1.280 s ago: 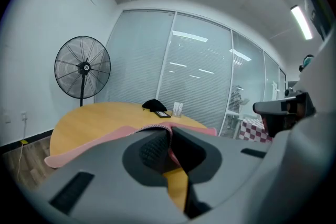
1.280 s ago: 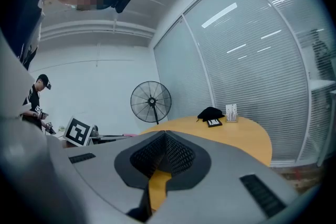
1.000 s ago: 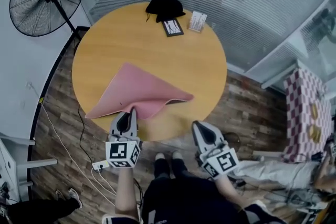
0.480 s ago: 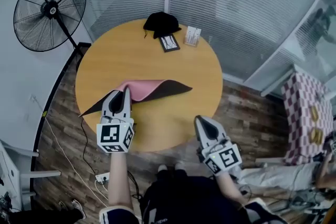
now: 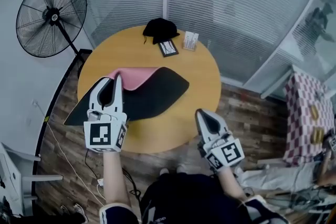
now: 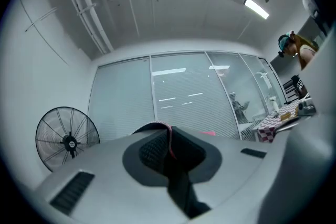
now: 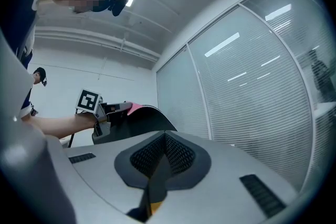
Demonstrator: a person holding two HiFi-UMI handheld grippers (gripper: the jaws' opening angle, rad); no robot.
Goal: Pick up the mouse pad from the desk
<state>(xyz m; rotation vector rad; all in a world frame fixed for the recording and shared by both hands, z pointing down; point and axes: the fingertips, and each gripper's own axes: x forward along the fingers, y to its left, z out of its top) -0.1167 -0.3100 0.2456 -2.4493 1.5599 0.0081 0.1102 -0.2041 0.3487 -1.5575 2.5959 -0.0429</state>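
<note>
The mouse pad (image 5: 155, 93), pink on top and black underneath, hangs in the air over the round wooden table (image 5: 202, 73), its black underside turned towards me. My left gripper (image 5: 115, 80) is shut on the pad's near-left edge. In the left gripper view the pad's thin pink-trimmed edge (image 6: 169, 136) sits pinched where the left gripper (image 6: 169, 148) closes. My right gripper (image 5: 202, 115) hovers shut and empty off the table's near right edge. In the right gripper view the right gripper (image 7: 164, 140) holds nothing, and the lifted pad (image 7: 144, 122) shows to the left.
At the table's far side lie a black cloth (image 5: 160, 29), a small dark framed item (image 5: 168, 48) and a white card (image 5: 190, 40). A standing fan (image 5: 50, 16) is at the left. Glass walls with blinds stand behind. A checked cloth (image 5: 307, 113) is at the right.
My left gripper has risen with the pad, which has come off the table and now shows its black underside. The right gripper has risen a little.
</note>
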